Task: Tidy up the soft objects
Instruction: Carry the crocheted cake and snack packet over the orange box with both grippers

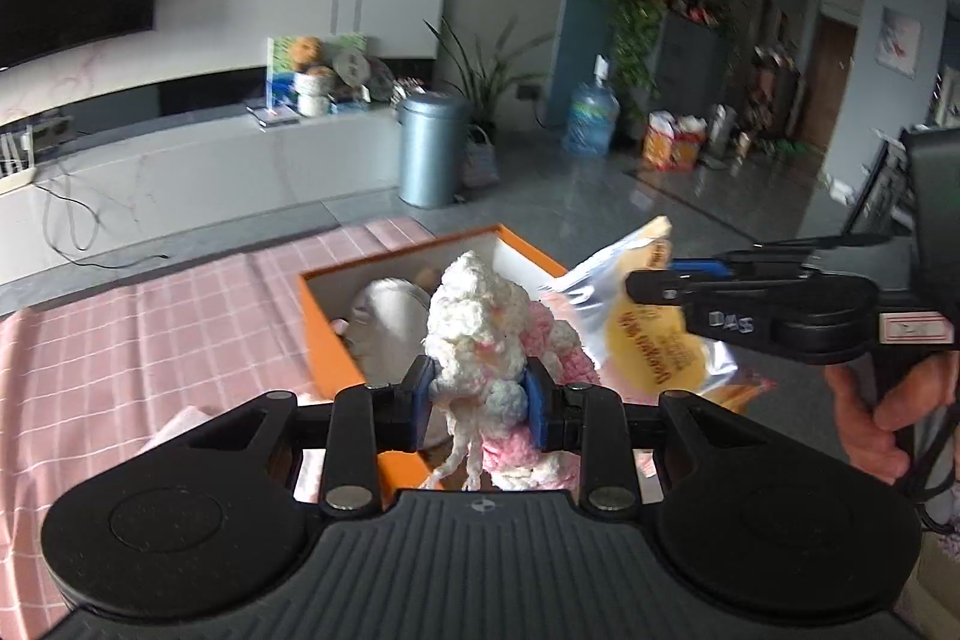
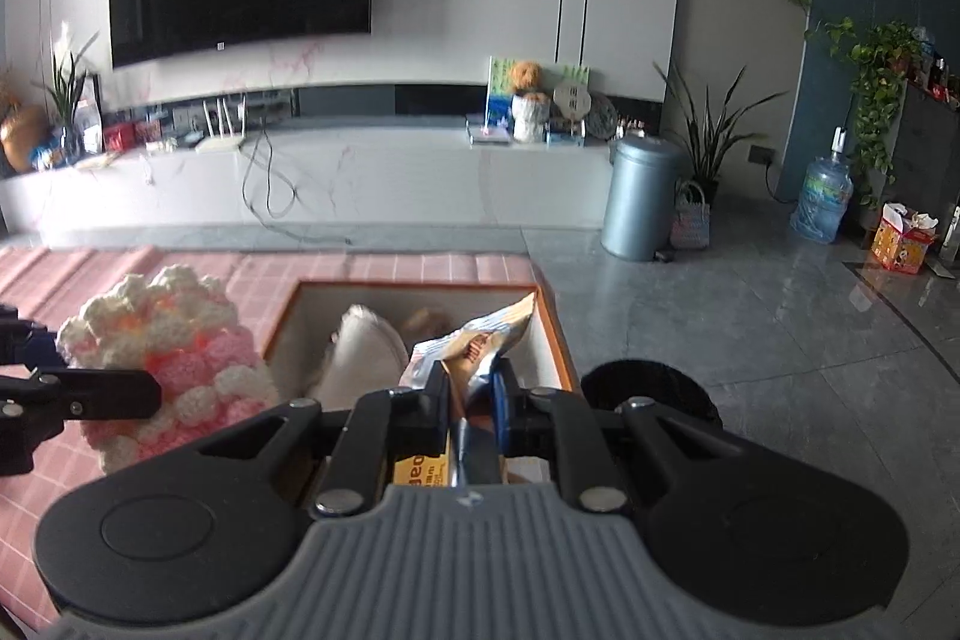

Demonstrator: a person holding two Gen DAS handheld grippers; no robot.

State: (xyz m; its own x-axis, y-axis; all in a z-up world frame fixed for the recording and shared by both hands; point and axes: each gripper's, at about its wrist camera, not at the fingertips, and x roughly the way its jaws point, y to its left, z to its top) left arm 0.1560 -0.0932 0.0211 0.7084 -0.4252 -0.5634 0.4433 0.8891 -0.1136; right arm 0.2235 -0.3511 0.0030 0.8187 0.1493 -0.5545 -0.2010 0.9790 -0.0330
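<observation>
My left gripper (image 1: 480,400) is shut on a white and pink knitted yarn toy (image 1: 480,334), held above the near edge of an orange box (image 1: 330,346). The toy also shows in the right wrist view (image 2: 180,340) at the left, with the left gripper (image 2: 78,394) beside it. My right gripper (image 2: 471,412) is shut on a silver and yellow snack bag (image 2: 474,340), held over the box (image 2: 555,334). In the left wrist view the bag (image 1: 648,334) hangs from the right gripper (image 1: 648,289) at the right. A white plush item (image 2: 360,352) lies inside the box.
The box sits on a pink checked cloth (image 1: 150,328) over the table. Beyond the table are a grey floor, a metal bin (image 2: 639,202), a white TV bench (image 2: 360,178), potted plants and a water bottle (image 2: 825,196).
</observation>
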